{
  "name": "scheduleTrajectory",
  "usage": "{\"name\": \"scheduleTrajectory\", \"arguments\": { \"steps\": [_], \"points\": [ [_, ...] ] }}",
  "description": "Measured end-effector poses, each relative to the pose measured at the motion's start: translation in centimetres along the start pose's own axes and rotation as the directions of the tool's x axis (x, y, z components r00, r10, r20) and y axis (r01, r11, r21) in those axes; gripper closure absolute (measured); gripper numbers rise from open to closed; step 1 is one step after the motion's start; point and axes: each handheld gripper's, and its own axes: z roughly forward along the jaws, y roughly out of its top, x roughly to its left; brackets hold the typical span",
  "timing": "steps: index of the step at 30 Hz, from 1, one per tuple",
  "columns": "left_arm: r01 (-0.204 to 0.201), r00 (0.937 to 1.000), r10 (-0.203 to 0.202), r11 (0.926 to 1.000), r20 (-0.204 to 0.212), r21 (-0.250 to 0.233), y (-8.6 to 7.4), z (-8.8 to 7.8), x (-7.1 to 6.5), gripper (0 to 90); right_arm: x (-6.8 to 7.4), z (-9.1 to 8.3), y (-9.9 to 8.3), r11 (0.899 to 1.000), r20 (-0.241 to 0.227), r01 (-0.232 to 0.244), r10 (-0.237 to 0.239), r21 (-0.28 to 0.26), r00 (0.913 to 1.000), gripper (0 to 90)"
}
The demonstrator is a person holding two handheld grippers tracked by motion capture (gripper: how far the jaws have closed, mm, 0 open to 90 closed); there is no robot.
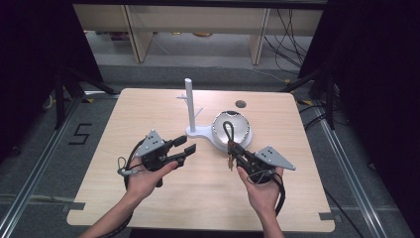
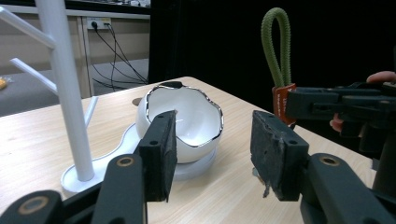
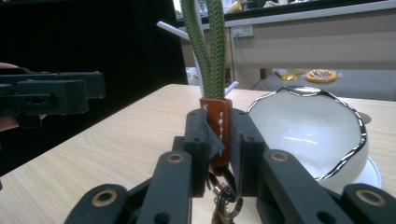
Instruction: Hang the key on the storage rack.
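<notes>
- Above the near half of the table (image 1: pixel 148 198), the right gripper (image 1: pixel 233 148) is clamped on a keychain (image 3: pixel 215 112), its pads pressing the orange tab while the green cord loop (image 2: pixel 278 46) stands upright above the jaws and the metal rings (image 3: pixel 224 198) hang below
- Beside it, the left gripper (image 1: pixel 185 148) stands with its jaws apart and nothing between them; it holds no part of the keychain, and its tips point toward the right gripper
- Judging by this, the pick-up is done: the keychain is off the table and held up in the air, just in front of the bowl (image 1: pixel 233 128)
- What seems left is hanging the loop on a peg of the white stand (image 1: pixel 190 106), or a hand-over to the left gripper first; neither is begun
- As for containers, the white bowl with the wavy dark rim sits on the stand's base, to the right of the post, and looks empty
- No peg of the stand carries anything yet
</notes>
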Motion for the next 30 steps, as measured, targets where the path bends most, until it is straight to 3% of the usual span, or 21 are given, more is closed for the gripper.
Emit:
{"name": "scheduleTrajectory", "arguments": {
  "steps": [4, 6, 7, 8, 10, 11, 16, 21, 25, 30],
  "points": [
    [-0.002, 0.9999, 0.002, 0.9999, 0.014, -0.012, 0.2, 0.4, -0.2, 51.0, 0.3, 0.3, -0.1, 1.000, -0.014, 0.000, -0.001, -0.003, 0.9999, 79.4],
    [-0.002, 0.9998, 0.003, 0.9999, 0.020, -0.013, 0.4, 0.6, -0.4, 51.3, 0.3, 0.4, -0.1, 1.000, -0.013, 0.026, -0.026, -0.006, 0.9996, 79.4],
    [0.000, 0.9998, 0.001, 0.9999, 0.022, -0.013, 0.4, 0.6, -0.5, 51.7, 0.6, 0.4, -0.1, 1.000, -0.021, 0.002, -0.002, 0.001, 0.9998, 79.5],
    [-0.002, 0.9996, 0.003, 0.9999, 0.029, -0.015, 0.6, 0.8, -0.6, 52.1, 0.5, 0.5, -0.2, 1.000, -0.008, 0.015, -0.015, -0.004, 0.9999, 79.5],
    [0.000, 0.9993, 0.001, 0.9999, 0.036, -0.013, 0.7, 1.0, -0.9, 53.1, 0.8, 0.6, -0.1, 1.000, -0.022, -0.003, 0.003, -0.002, 0.9997, 79.5],
    [-0.001, 0.9992, 0.001, 0.9999, 0.040, -0.011, 0.7, 1.1, -0.9, 53.3, 0.7, 0.7, -0.1, 1.000, -0.015, 0.019, -0.019, -0.005, 0.9997, 79.5],
    [0.011, 0.9984, -0.011, 0.9999, 0.055, -0.009, 0.9, 1.8, -1.3, 54.9, 1.1, 0.9, -0.2, 1.000, -0.016, 0.002, -0.002, 0.000, 0.9999, 79.4],
    [0.024, 0.9973, -0.024, 0.9997, 0.070, -0.006, 1.1, 2.4, -1.8, 55.9, 1.4, 1.1, -0.2, 1.000, -0.040, 0.009, -0.009, -0.003, 0.9992, 79.4],
    [0.029, 0.9969, -0.028, 0.9995, 0.074, -0.011, 1.4, 2.7, -2.0, 56.5, 1.6, 1.3, -0.3, 0.999, -0.031, 0.034, -0.034, -0.006, 0.9989, 79.5],
    [0.028, 0.9958, -0.027, 0.9995, 0.088, -0.016, 1.6, 3.2, -2.3, 56.7, 1.8, 1.5, -0.4, 1.000, -0.037, 0.028, -0.029, -0.006, 0.9989, 79.4]
  ]
}}
